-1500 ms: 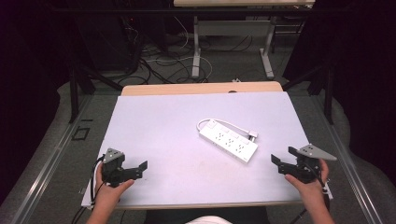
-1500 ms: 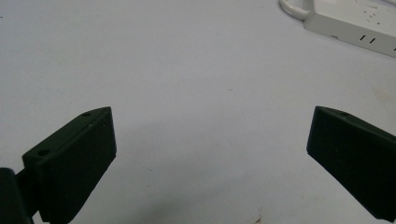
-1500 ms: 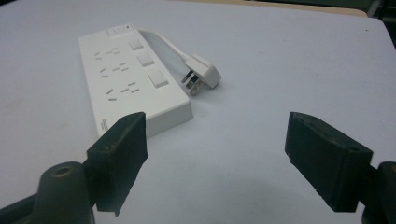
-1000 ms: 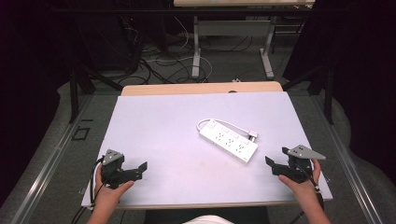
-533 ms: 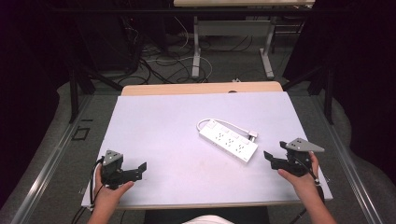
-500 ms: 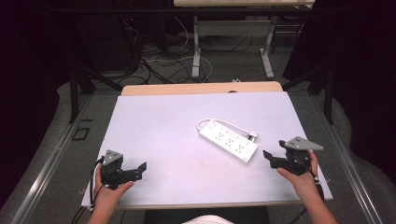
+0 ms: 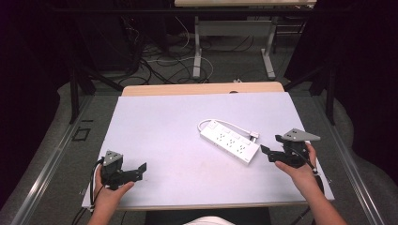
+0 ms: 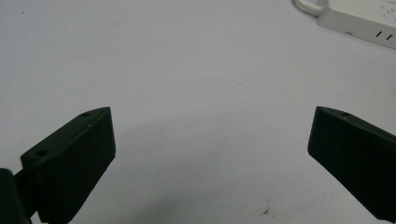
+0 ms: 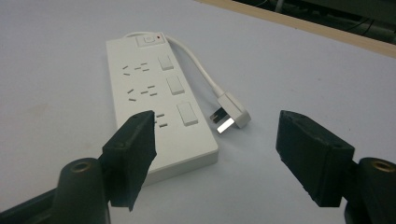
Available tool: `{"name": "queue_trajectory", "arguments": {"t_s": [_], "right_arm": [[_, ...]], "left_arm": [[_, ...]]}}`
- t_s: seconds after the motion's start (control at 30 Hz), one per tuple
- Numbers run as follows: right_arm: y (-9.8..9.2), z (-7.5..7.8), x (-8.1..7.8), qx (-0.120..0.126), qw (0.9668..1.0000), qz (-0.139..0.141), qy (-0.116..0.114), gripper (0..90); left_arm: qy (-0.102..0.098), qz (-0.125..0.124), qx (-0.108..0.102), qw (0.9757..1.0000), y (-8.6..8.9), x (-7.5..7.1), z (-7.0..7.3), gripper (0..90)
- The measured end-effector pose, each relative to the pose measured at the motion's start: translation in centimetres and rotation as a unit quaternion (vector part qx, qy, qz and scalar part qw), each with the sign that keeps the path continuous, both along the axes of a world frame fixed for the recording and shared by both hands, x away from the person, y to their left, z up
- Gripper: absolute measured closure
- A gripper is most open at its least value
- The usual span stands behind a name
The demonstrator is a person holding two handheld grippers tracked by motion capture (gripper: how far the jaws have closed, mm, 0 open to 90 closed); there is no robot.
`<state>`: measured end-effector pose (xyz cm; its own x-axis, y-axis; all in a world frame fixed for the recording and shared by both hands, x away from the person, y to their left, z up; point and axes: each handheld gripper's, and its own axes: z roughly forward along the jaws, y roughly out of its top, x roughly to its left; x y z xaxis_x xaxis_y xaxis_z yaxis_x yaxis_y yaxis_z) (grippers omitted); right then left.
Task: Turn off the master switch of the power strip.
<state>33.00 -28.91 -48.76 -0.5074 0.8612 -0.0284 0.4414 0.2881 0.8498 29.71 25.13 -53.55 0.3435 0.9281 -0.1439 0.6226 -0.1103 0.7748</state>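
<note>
A white power strip (image 7: 230,143) lies at an angle on the pale table (image 7: 159,126), right of centre. Its short cord loops back and the plug (image 7: 253,136) rests beside it. My right gripper (image 7: 268,153) is open, held just right of the strip's near end. In the right gripper view the open right gripper (image 9: 217,123) frames the strip (image 9: 140,84) and plug (image 9: 231,114), touching neither. My left gripper (image 7: 140,169) sits open near the front left edge. In the left gripper view the left gripper (image 8: 212,116) holds nothing, with the strip's end (image 8: 359,21) far off.
A wooden strip (image 7: 202,89) runs along the table's far edge. Beyond it the floor holds cables (image 7: 164,61) and the legs of another desk (image 7: 197,47). Dark frame bars (image 7: 75,89) stand at the table's left and right sides.
My right gripper has moved up and left from the table's front right area, ending close to the power strip's near end. The left gripper and the strip have stayed put.
</note>
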Motion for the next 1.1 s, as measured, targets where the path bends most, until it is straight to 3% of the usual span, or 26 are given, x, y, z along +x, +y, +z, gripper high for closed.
{"name": "queue_trajectory", "arguments": {"t_s": [1.1], "right_arm": [[5.5, 3.7, 4.6, -0.049, 0.9977, 0.043, 0.016, 31.2]], "left_arm": [[0.003, 0.004, 0.0, 1.0, 0.1, 0.1, 0.0, 0.9]]}}
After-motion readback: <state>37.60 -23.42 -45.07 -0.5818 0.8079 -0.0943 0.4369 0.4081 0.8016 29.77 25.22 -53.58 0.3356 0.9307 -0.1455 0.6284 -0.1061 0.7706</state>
